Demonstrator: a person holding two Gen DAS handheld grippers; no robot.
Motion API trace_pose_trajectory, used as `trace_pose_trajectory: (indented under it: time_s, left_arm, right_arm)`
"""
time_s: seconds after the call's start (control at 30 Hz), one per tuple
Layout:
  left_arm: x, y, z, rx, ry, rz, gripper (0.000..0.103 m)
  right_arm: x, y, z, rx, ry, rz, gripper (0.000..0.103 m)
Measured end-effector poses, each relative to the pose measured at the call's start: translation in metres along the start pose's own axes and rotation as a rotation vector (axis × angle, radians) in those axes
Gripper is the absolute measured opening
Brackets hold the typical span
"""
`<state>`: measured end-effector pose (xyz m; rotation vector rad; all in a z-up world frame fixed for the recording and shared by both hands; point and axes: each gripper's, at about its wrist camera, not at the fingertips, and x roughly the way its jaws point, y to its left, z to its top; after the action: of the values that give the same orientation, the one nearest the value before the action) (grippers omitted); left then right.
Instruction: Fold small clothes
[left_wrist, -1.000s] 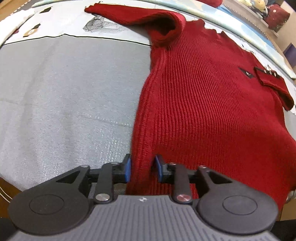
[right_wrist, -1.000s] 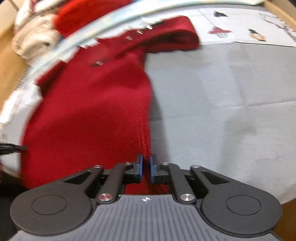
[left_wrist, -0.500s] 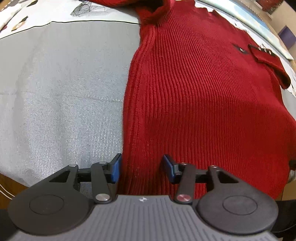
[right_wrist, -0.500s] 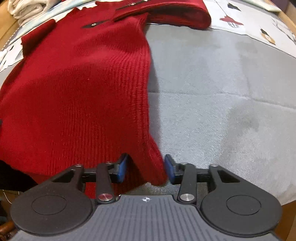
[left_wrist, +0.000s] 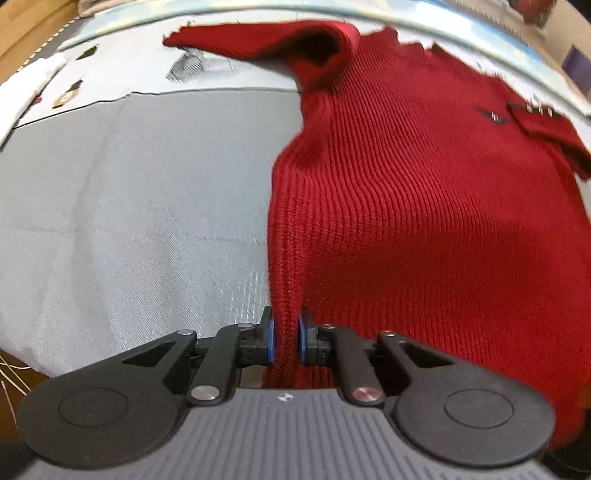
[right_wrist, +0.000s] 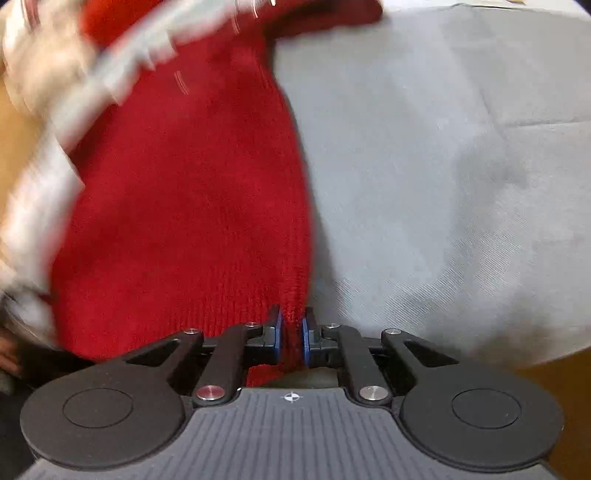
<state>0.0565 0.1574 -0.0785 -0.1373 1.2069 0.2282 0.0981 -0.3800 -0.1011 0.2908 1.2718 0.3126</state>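
Note:
A red ribbed knit sweater (left_wrist: 424, 192) lies on a grey cloth surface (left_wrist: 129, 206); one sleeve (left_wrist: 266, 48) stretches to the far left. My left gripper (left_wrist: 285, 339) is shut on the sweater's near left hem corner, which rises between the blue pads. In the right wrist view the same sweater (right_wrist: 184, 206) fills the left half, blurred by motion. My right gripper (right_wrist: 291, 341) is shut on its near right hem corner. The sweater's far end is blurred in the right wrist view.
A printed white sheet (left_wrist: 110, 74) lies beyond the grey cloth. The grey cloth (right_wrist: 443, 166) spreads to the right in the right wrist view. Pale fabric (right_wrist: 33, 110) shows blurred at far left. Wooden edges (left_wrist: 33, 22) border the surface.
Half a second ago both grippers were open around the hem corners; now both are shut on them. The hem is lifted and the views have pulled back, the right one blurred.

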Motion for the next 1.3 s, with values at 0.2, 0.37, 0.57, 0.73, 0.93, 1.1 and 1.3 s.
trace_pose_trajectory:
  time_s: [0.2, 0.37, 0.57, 0.73, 0.93, 1.1, 1.3]
  left_arm:
    - [0.01, -0.003, -0.005, 0.027, 0.03, 0.051, 0.036]
    - [-0.01, -0.003, -0.001, 0.005, -0.117, 0.074, 0.048]
    - [0.006, -0.028, -0.005, 0.119, -0.017, -0.05, 0.065]
    - [0.004, -0.04, -0.01, 0.18, -0.04, -0.011, 0.067]
    - [0.01, -0.041, -0.021, 0.15, 0.001, 0.004, 0.068]
    - [-0.009, -0.033, -0.02, 0.099, -0.094, -0.026, 0.068]
    - [-0.022, -0.034, -0.022, 0.062, -0.143, -0.064, 0.068]
  right_arm:
    - [0.003, 0.007, -0.003, -0.036, -0.019, -0.066, 0.012]
    - [-0.019, 0.025, 0.0, -0.098, -0.202, -0.124, 0.024]
    - [0.008, 0.043, 0.0, -0.194, -0.139, -0.126, 0.04]
    - [0.029, 0.053, -0.003, -0.241, -0.073, -0.221, 0.04]
    - [0.041, 0.069, -0.01, -0.343, -0.054, -0.315, 0.04]
    - [0.014, 0.074, -0.009, -0.315, -0.161, -0.305, 0.04]
    - [-0.026, 0.083, -0.002, -0.255, -0.451, -0.284, 0.04]
